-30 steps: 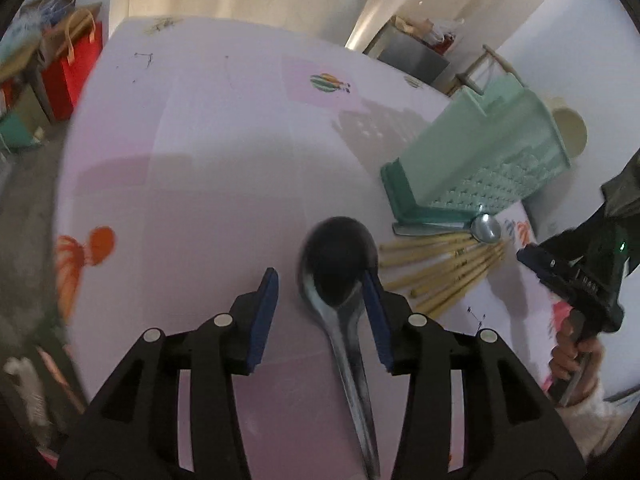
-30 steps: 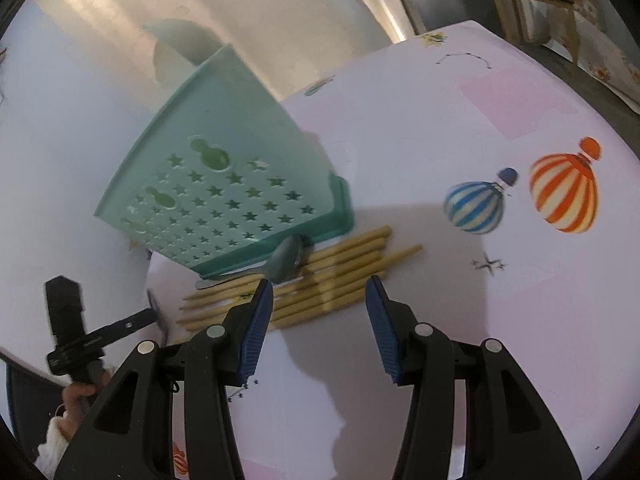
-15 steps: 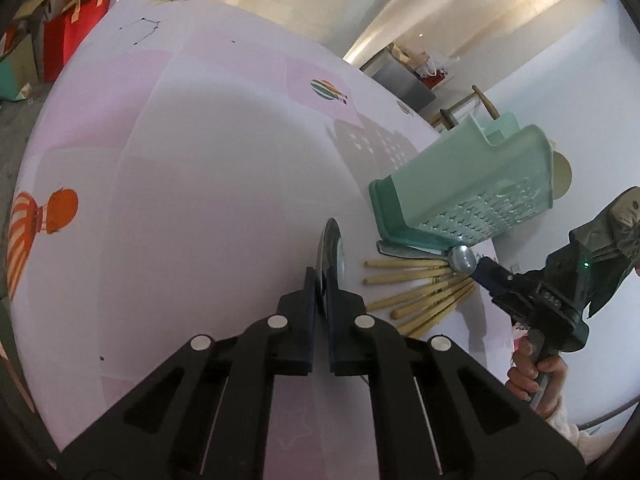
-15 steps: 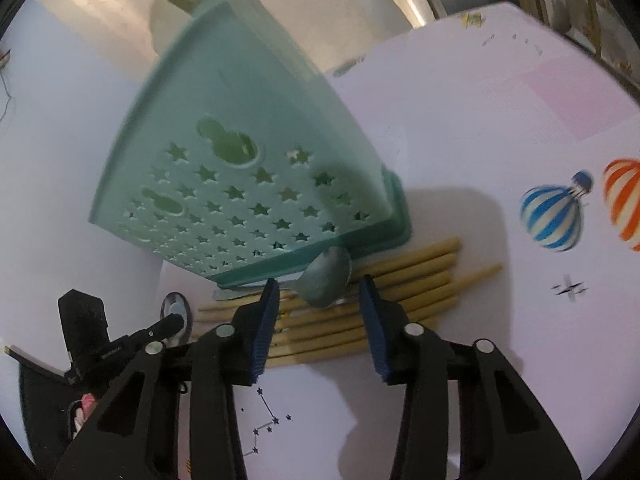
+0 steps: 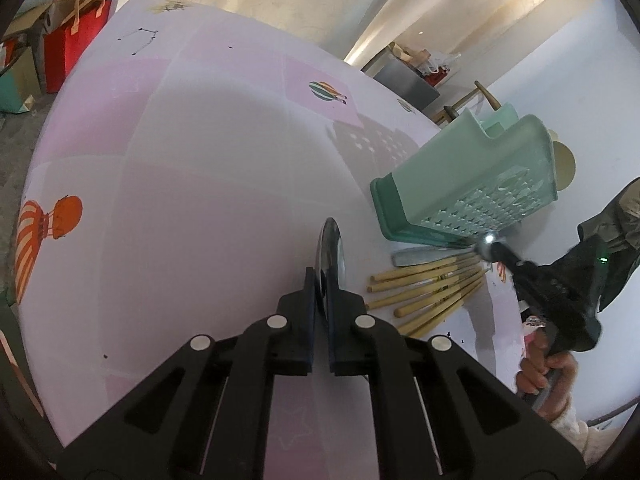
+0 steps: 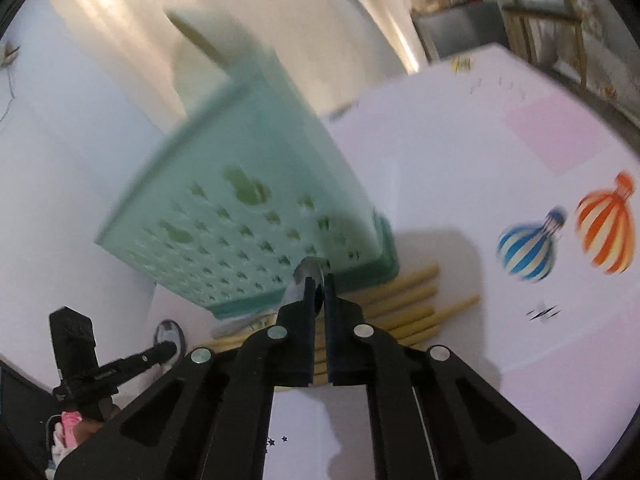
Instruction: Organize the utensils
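Both spoons have left the table since the earlier frames: the dark spoon (image 5: pixel 330 248), then lying flat between the spread left fingers (image 5: pixel 308 292), now stands on edge, pinched between them with its bowl sticking out past the tips, above the pink table (image 5: pixel 192 184). The right fingers (image 6: pixel 307 300), a second ago open over the chopsticks, have just been closing and now squeeze the small spoon (image 6: pixel 306 276), whose bowl pokes up between the tips, right in front of the lower edge of the green basket (image 6: pixel 224 216).

Under and just behind the right fingers the chopsticks (image 6: pixel 416 304) lie in a fan on the table, touching the base of the basket, which lies tipped over on its side. From the left camera the chopsticks (image 5: pixel 428 288) sit just right of the left fingers, the basket (image 5: pixel 468 176) beyond them, and the right gripper (image 5: pixel 496 246) shows at the far right, held by a hand (image 5: pixel 548 364). Striped balloon prints (image 6: pixel 604 228) lie well to the right of the right fingers.
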Motion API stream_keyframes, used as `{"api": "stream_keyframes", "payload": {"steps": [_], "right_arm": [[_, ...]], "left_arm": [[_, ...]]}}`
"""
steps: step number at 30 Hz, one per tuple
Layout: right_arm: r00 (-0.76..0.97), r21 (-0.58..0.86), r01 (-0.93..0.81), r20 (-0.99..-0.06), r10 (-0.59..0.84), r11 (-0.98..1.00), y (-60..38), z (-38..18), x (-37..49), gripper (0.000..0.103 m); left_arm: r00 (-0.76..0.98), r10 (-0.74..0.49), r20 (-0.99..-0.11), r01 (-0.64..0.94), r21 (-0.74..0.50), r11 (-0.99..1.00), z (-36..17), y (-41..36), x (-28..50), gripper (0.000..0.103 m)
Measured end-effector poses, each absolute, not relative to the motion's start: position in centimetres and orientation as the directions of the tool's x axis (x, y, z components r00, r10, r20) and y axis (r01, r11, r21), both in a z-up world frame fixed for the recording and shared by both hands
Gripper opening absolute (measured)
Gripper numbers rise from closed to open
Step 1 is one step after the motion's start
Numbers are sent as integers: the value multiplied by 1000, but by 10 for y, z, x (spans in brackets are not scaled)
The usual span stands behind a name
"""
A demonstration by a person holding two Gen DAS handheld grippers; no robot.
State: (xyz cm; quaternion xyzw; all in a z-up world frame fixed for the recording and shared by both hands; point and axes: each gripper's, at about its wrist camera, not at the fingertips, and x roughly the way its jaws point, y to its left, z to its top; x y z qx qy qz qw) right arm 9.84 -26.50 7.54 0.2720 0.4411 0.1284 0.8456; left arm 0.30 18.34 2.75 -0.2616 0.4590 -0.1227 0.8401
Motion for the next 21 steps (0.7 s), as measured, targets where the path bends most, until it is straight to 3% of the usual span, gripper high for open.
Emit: {"api": "stream_keyframes", "payload": {"steps": [7, 13, 21], "right_arm": [[679, 570, 5, -606, 416, 822, -297, 125, 77, 4], [701, 596, 28, -584, 409, 803, -312, 134, 63, 4], [748, 636, 35, -528, 402, 771, -338, 157, 38, 4]], "left_arm": [[583, -405, -704, -55, -532, 845, 41, 185, -8, 2], [617, -367, -696, -75, -516, 853, 57, 184, -18, 2], [716, -281, -639, 2, -400, 916, 124, 158, -35, 2]]}}
